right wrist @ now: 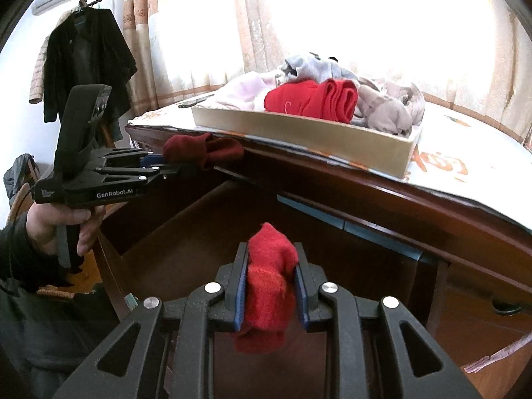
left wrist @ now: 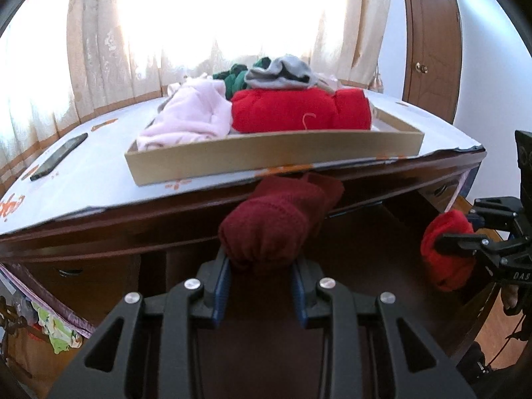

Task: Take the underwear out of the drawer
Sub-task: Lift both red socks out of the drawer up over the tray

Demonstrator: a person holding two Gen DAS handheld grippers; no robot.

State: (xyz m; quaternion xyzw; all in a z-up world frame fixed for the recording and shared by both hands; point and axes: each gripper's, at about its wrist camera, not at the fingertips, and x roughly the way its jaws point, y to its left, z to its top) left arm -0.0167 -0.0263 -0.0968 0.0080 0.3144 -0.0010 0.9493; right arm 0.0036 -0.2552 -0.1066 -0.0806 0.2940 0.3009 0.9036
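Both grippers w/ red garments

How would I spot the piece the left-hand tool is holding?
Find the wooden desk by the curtained window, with the cardboard tray of clothes on top. Just below its front edge, the left gripper clamps a rolled dark maroon piece, darker than the bright red piece alongside.

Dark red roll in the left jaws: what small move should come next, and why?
Probably carry the dark red roll up and forward over the tray. The left gripper grips it just below the table edge, and other clothes already lie there.
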